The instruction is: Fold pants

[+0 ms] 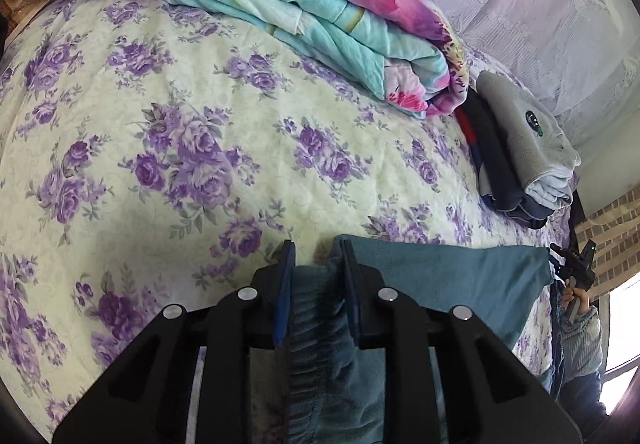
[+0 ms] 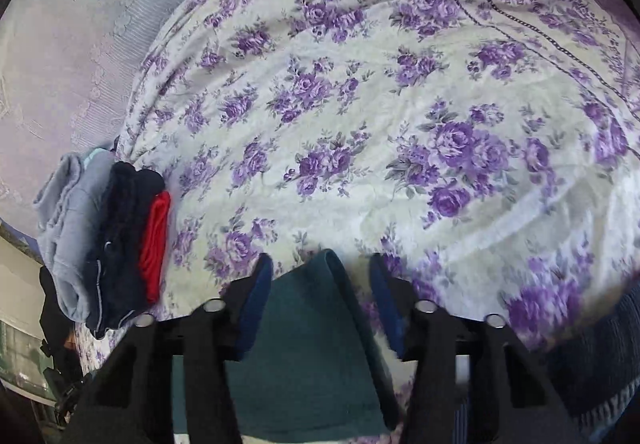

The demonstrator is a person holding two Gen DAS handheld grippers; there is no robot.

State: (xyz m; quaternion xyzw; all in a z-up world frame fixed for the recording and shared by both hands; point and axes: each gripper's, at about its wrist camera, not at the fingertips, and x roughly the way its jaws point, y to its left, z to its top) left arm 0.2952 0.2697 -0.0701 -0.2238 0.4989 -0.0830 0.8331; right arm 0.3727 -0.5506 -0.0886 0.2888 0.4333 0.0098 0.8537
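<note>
The teal pants (image 1: 448, 276) lie at the near edge of the bed, stretched to the right. My left gripper (image 1: 318, 256) is shut on their gathered elastic waistband (image 1: 316, 328), the fabric bunched between the blue pads. In the right wrist view the pants (image 2: 304, 336) show as a folded teal end between the fingers. My right gripper (image 2: 320, 268) is open, with its fingers standing apart on either side of the cloth and gaps showing. The right gripper also shows far right in the left wrist view (image 1: 576, 264).
The bed carries a cream spread with purple roses (image 1: 200, 148). A folded turquoise and pink quilt (image 1: 320, 24) lies at the back. A stack of folded clothes, grey, navy and red (image 1: 524, 156), also seen in the right wrist view (image 2: 104, 240), sits by the lace curtain (image 1: 540, 4).
</note>
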